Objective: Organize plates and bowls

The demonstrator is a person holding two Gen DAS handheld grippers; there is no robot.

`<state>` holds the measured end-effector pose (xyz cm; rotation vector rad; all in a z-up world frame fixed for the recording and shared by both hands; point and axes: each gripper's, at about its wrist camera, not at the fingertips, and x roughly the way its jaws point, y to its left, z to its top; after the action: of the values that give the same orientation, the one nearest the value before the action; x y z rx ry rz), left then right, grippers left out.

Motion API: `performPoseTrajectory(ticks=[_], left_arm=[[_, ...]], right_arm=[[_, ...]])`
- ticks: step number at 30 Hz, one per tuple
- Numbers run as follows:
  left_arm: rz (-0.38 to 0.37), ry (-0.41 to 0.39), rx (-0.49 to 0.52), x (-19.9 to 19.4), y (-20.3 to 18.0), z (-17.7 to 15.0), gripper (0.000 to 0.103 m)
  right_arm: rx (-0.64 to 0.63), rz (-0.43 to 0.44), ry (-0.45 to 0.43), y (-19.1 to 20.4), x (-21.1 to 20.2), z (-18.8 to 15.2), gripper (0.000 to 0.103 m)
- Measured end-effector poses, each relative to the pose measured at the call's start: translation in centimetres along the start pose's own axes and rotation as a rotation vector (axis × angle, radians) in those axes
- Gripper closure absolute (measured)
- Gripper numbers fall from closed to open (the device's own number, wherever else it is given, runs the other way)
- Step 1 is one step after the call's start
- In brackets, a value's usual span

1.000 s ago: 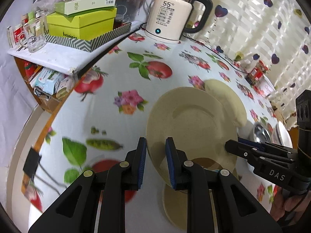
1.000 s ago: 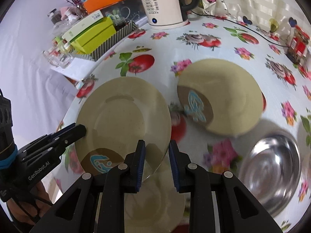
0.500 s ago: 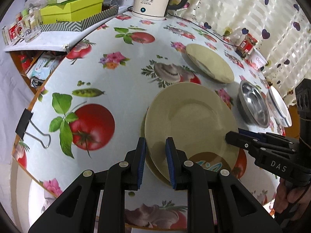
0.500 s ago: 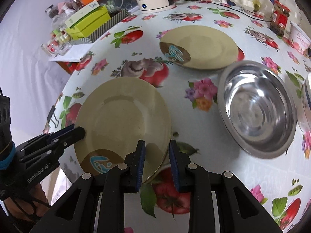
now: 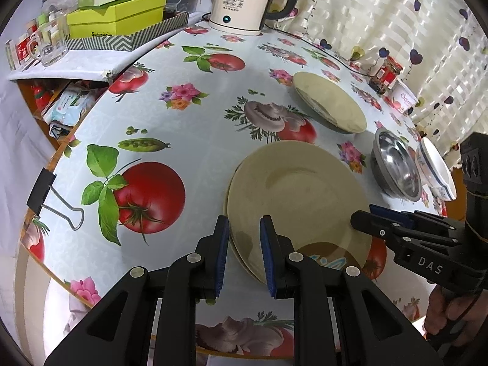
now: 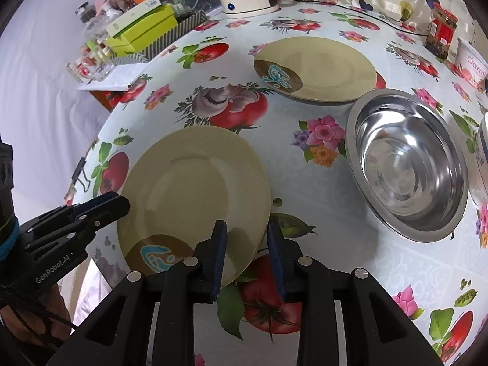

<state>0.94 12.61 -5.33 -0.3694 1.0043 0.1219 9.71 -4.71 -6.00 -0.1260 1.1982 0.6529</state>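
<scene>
1. Most of the lower plate (image 5: 227, 201) is hidden. In the left wrist view I see only a thin crescent of its rim poking out from under the top plate (image 5: 299, 195), and in the right wrist view I cannot make it out at all.
2. The white bowl (image 5: 436, 167) just beyond the steel bowl (image 6: 408, 164) is cut off at the frame edge, and the kettle (image 5: 244, 3) far behind the steel bowl loses its top.
3. The top plate lies on the lower one on the tablecloth (image 5: 183, 140), beside the steel bowl but not touching it. A third plate (image 6: 323, 67) lies just behind the steel bowl.
4. The left gripper (image 5: 244, 250) is narrowly set and pinched on the top plate's rim, on the side away from the steel bowl.
5. The right gripper (image 6: 247, 253) has just been opening. The rim nearer the steel bowl sits between its pads, with a strip of tablecloth showing between the rim and the outer pad (image 6: 276, 253), so it no longer clamps.
</scene>
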Motion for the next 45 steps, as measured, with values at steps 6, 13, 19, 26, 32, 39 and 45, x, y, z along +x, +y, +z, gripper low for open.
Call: performPoseTrajectory(ticks=[6, 13, 19, 26, 32, 39, 45], left_arm=[[-0.005, 0.016, -0.036, 0.5, 0.8, 0.0, 0.081], [-0.008, 0.039, -0.052, 1.0, 0.7, -0.2, 0.081], [-0.009, 0.047, -0.049, 1.1, 0.4, -0.3, 0.081], [0.000, 0.029, -0.076, 0.6, 1.1, 0.1, 0.081], [-0.014, -0.009, -0.068, -0.5, 0.7, 0.8, 0.081], [-0.068, -0.059, -0.022, -2.2, -1.4, 2.0, 0.081], [-0.085, -0.091, 0.014, -2.7, -3.2, 3.5, 0.081]], right_arm=[[0.014, 0.002, -0.032, -0.2, -0.7, 0.0, 0.075], [0.019, 0.004, -0.024, -0.2, -0.4, -0.2, 0.079], [0.031, 0.007, -0.031, -0.4, -0.5, -0.3, 0.082], [0.036, 0.009, -0.045, -0.6, -1.0, -0.5, 0.084], [0.022, 0.024, -0.094, -0.8, -2.9, -0.2, 0.083], [-0.003, 0.008, -0.137, -0.6, -5.2, 0.0, 0.083], [-0.042, 0.004, -0.190, -0.3, -7.0, 0.4, 0.072]])
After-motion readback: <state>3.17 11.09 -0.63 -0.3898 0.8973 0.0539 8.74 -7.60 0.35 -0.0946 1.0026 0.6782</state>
